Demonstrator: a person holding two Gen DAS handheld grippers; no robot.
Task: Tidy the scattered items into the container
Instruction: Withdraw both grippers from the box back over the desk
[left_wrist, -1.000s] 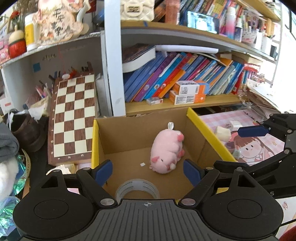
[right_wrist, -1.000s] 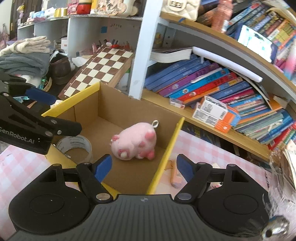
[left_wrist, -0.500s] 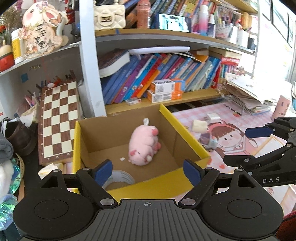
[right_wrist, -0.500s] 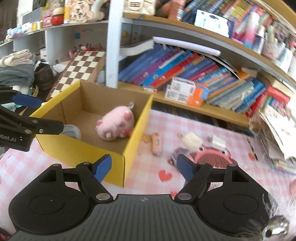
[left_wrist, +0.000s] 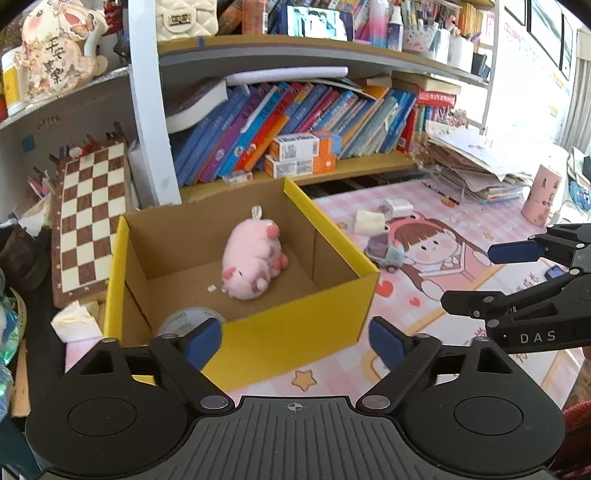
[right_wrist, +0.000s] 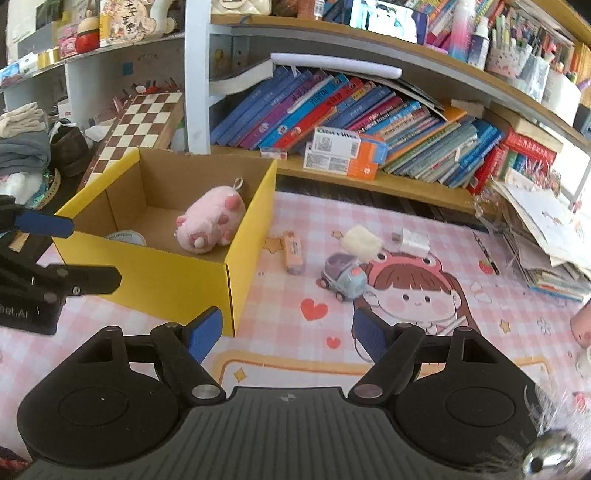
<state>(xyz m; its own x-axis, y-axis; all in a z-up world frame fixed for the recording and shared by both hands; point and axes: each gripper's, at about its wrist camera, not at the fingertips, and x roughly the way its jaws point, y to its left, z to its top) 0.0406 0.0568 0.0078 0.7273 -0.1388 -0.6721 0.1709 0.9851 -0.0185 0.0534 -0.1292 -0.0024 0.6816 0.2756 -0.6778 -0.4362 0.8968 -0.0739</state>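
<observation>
Your left tongs (left_wrist: 295, 338) stand wide apart and hold nothing; the yellow cardboard box (left_wrist: 295, 325) sits directly ahead of them, its near wall showing between the blue pads (left_wrist: 202, 339). Your right tongs (right_wrist: 286, 332) are likewise spread wide and empty, with the box ahead and to their left. Inside the box a pink plush pig (left_wrist: 253, 264) lies on its side toward the far right portion of the floor, and a roll of clear tape (left_wrist: 184, 320) lies flat in the near left corner, partly hidden behind the left pad of your left tongs. Outside the box, on the pink checked mat (right_wrist: 288, 362) covering the table, four items lie ahead of your right tongs: an orange tube (right_wrist: 293, 248) just beside the box's right wall, a small grey-blue toy car (right_wrist: 343, 277) slightly right of centre, a cream soft block (right_wrist: 361, 239) beyond the car, and a white charger plug (right_wrist: 412, 240) further right. These four lie near one another but apart from the box. A chessboard (left_wrist: 90, 221) leans against the shelving beyond the box's left side, and a bookshelf (right_wrist: 369, 122) of leaning books runs across the far side.
</observation>
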